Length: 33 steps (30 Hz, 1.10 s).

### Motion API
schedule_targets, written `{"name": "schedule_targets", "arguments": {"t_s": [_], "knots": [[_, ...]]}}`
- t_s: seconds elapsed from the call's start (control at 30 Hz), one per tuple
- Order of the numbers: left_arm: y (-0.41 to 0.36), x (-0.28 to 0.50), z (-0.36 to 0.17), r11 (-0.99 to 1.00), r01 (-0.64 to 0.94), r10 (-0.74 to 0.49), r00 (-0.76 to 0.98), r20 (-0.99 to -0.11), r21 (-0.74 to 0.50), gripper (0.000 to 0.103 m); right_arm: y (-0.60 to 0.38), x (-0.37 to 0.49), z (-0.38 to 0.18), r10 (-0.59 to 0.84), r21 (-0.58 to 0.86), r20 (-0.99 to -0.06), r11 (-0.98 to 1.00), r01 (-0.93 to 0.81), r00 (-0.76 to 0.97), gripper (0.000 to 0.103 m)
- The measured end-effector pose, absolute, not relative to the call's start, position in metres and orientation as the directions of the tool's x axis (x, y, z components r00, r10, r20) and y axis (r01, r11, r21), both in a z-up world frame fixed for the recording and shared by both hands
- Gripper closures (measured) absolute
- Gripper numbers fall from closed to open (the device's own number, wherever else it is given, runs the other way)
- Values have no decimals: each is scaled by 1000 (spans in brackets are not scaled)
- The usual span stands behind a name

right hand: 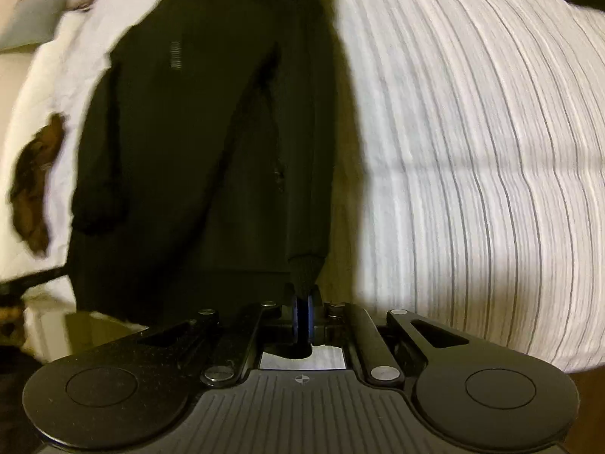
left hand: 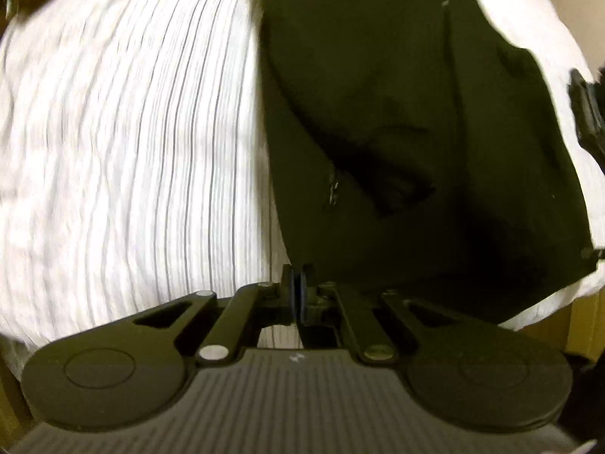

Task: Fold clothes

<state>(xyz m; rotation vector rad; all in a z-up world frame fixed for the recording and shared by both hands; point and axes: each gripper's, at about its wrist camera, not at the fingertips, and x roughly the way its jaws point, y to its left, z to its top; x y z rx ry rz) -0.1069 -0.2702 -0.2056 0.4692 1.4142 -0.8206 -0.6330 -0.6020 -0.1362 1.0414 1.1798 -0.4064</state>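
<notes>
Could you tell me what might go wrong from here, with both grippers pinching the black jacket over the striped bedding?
1. The right gripper holds only the ribbed cuff of the black jacket; the cuff may slip free or the sleeve may stretch.
2. The left gripper pinches at the jacket's edge, close to the striped bedding, so it might drag the bedding along.
3. Both views are motion-blurred; fast pulling could bunch the fold.

White, thin-striped bed (left hand: 132, 151), black jacket (left hand: 397, 113) spread flat on it, brown fuzzy item (right hand: 36, 181) beside.
</notes>
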Motion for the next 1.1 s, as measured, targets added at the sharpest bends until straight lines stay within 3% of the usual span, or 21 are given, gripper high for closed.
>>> {"name": "schedule_targets", "arguments": {"t_s": [0.07,0.13,0.17,0.2,0.33,0.47,0.57,0.73,0.8,0.87,0.93,1.1], "knots": [[-278,-109,-202,632,753,-242,-33,-970,-183,101,-600,-635,-142,206,398,-917,484,779,341,98],[-285,-110,-199,612,768,-265,-22,-964,-186,95,-600,-635,-130,139,314,-949,520,794,284,71],[-289,-111,-197,603,776,-277,-17,-961,-188,94,-599,-635,-124,104,270,-961,536,800,255,52],[-292,-112,-196,593,783,-288,-13,-957,-189,94,-597,-635,-114,54,229,-969,571,789,242,45],[-307,-116,-189,552,812,-334,6,-942,-191,73,-586,-632,-79,-25,213,-958,601,770,284,44],[-322,-119,-183,510,839,-380,21,-925,-191,58,-573,-607,-60,-25,268,-935,605,750,354,44],[-339,-126,-180,473,863,-408,39,-912,-175,40,-557,-580,-63,-7,305,-918,627,717,396,44],[-404,-176,-203,388,921,-354,161,-922,11,36,-542,-584,-62,40,350,-904,643,681,426,44],[-422,-185,-216,415,907,-302,215,-929,75,36,-546,-591,-63,54,354,-905,644,678,421,44],[-441,-188,-233,435,888,-216,262,-940,148,45,-555,-589,-71,63,355,-909,637,684,412,44],[-445,-181,-231,447,881,-188,259,-947,152,99,-571,-579,-77,70,354,-912,631,690,404,44],[-424,-151,-178,528,843,-236,263,-936,104,102,-593,-562,-81,62,361,-903,645,673,425,44]]}}
